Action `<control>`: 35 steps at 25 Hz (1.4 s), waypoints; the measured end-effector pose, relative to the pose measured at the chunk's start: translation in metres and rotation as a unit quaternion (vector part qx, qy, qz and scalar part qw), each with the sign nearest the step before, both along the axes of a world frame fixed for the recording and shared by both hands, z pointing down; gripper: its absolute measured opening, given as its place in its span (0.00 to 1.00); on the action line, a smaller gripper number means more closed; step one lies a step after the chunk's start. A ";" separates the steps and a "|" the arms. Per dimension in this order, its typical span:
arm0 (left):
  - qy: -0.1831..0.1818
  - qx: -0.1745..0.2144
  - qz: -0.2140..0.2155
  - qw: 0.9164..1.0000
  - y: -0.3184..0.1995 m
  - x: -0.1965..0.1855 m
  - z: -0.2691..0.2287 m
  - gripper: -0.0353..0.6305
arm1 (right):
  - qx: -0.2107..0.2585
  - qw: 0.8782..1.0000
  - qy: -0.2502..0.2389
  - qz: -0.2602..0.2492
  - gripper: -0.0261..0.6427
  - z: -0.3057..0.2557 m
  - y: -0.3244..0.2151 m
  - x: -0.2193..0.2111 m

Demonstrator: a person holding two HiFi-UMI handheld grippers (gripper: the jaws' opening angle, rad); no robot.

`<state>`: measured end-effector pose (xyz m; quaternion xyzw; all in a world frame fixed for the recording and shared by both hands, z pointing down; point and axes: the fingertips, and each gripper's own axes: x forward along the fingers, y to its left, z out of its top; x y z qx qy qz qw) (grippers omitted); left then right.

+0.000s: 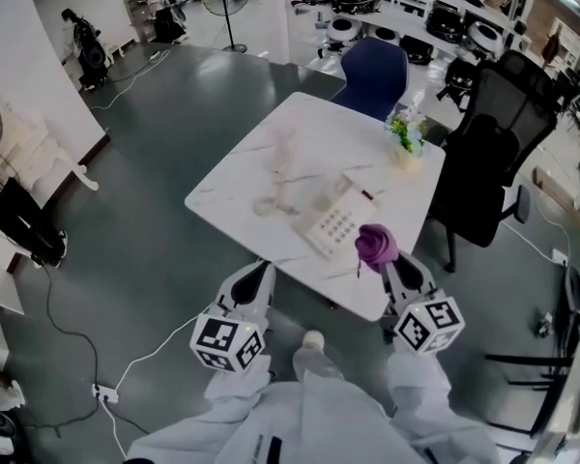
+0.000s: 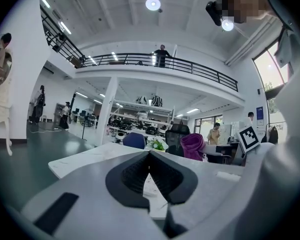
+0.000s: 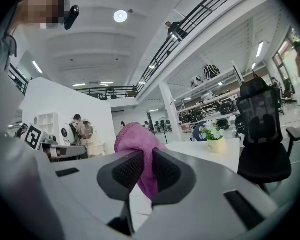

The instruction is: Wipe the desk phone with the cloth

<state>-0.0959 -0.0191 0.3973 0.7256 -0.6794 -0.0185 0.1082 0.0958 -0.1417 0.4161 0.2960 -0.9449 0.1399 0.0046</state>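
A white desk phone (image 1: 336, 222) lies on the white marble table (image 1: 261, 143), near its front edge. My right gripper (image 1: 388, 265) is shut on a purple cloth (image 1: 376, 245), held just above the table's front corner, to the right of the phone. In the right gripper view the cloth (image 3: 135, 136) bulges up from between the pads of the right gripper (image 3: 147, 153). My left gripper (image 1: 258, 275) hovers at the table's front edge, left of the phone. Its jaws meet, with nothing between them, in the left gripper view (image 2: 149, 155), where the cloth (image 2: 191, 145) shows off to the right.
A small pot of flowers (image 1: 405, 138) stands at the table's far right. A black office chair (image 1: 488, 167) is beside the table on the right, a blue chair (image 1: 377, 71) behind it. A power strip with a cable (image 1: 104, 391) lies on the floor.
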 end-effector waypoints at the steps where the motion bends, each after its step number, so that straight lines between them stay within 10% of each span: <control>1: 0.000 -0.002 0.003 1.000 -0.009 -0.002 0.001 0.05 | 0.000 1.000 0.001 0.001 0.08 0.000 -0.007 -0.003; 35: 0.035 -0.073 0.136 0.987 -0.179 -0.042 0.075 0.05 | 0.004 0.982 0.125 0.143 0.09 0.052 -0.173 -0.043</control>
